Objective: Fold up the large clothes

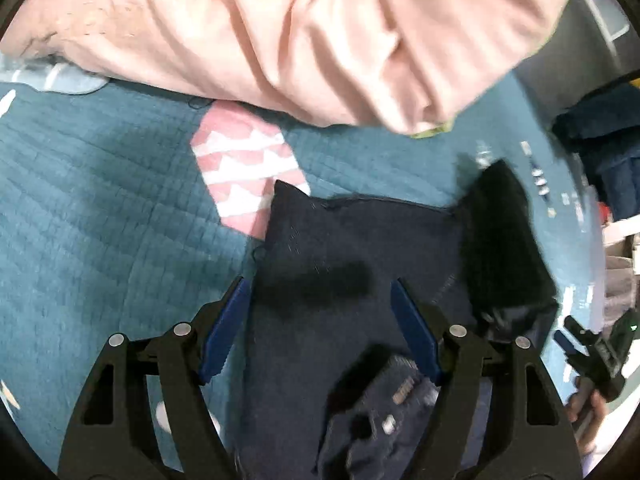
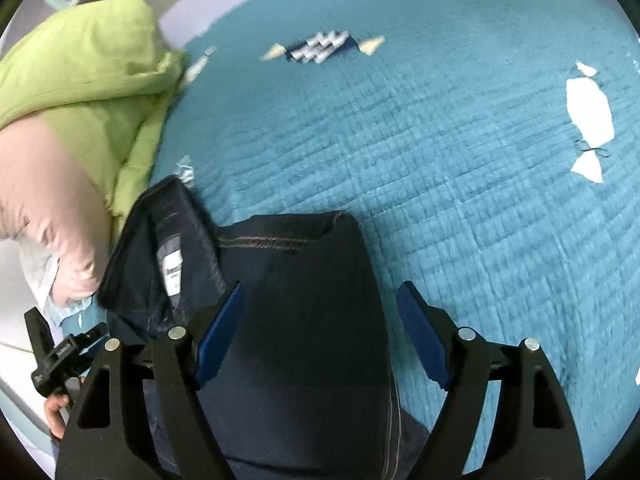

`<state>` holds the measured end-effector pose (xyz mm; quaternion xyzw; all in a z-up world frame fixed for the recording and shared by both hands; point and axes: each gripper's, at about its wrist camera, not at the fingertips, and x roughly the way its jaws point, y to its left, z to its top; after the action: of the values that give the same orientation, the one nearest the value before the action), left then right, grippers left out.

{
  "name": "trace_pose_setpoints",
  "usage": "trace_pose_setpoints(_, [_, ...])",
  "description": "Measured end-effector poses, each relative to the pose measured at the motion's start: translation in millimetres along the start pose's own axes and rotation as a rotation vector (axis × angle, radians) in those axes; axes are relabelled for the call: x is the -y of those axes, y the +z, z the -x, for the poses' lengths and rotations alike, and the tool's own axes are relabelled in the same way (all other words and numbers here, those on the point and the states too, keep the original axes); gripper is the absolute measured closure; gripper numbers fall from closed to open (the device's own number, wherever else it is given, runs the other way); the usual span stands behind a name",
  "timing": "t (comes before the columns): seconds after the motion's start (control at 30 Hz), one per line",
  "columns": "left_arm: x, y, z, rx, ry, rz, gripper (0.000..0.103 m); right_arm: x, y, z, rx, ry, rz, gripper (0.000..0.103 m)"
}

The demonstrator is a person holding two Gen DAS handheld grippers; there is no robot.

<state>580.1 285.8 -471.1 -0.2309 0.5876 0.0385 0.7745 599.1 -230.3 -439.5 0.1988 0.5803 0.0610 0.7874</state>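
Left gripper (image 1: 318, 292), black linkage frame with blue finger pads (image 1: 222, 330): jaws spread wide, nothing between the pads; pointed forward and downward.

Right gripper (image 2: 320, 298), same black frame with blue finger pads (image 2: 422, 338): jaws spread wide, nothing clamped; pointed forward and downward.

Right gripper also seen at the right edge of the left wrist view, blurred, with the bare hand (image 1: 586, 412) wrapped round its handle.

Left gripper likewise at the left edge of the right wrist view, with the holding hand (image 2: 56, 412) below it.
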Motion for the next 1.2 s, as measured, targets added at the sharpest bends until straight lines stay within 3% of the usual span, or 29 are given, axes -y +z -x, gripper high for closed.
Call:
trace_pose_setpoints(0.07, [-1,6,-10,-0.011,0.036,-0.005,0.029,2,9,-12,-0.023,-0.024,-0.005,0.028])
trace_pose_setpoints(0.4, [11,17,-34,-0.020,0.075,-0.038,0.029,14,26,-46,-0.096,-0.011,-0.048,0.031])
trace_pose_setpoints(0.43, [13,17,-33,-0.013,0.079,-0.042,0.030,13,27,-46,-0.087,-0.009,-0.042,0.037])
trace_pose_setpoints(0.5, [16,16,-32,0.005,0.103,-0.076,0.050,9,26,-47,-0.098,0.003,-0.004,0.071])
trace_pose_setpoints(0.63, [19,17,-29,0.018,0.092,-0.094,0.076,-4,19,-41,-0.082,-0.017,0.081,0.093])
trace_pose_setpoints(0.7, [15,14,-21,0.034,0.052,-0.074,0.086,-7,16,-32,-0.056,-0.017,0.095,0.094])
trace_pose_setpoints(0.77, [15,10,-9,0.064,0.016,-0.077,0.089,-11,12,-18,-0.021,-0.004,0.110,0.094])
trace_pose_setpoints(0.97, [20,-16,41,0.138,-0.097,-0.078,0.090,-21,-9,32,0.055,0.104,0.152,0.095])
trace_pose_setpoints(1.2, [26,-72,106,0.190,-0.130,-0.122,0.090,-32,-54,91,0.094,0.148,0.198,0.095])
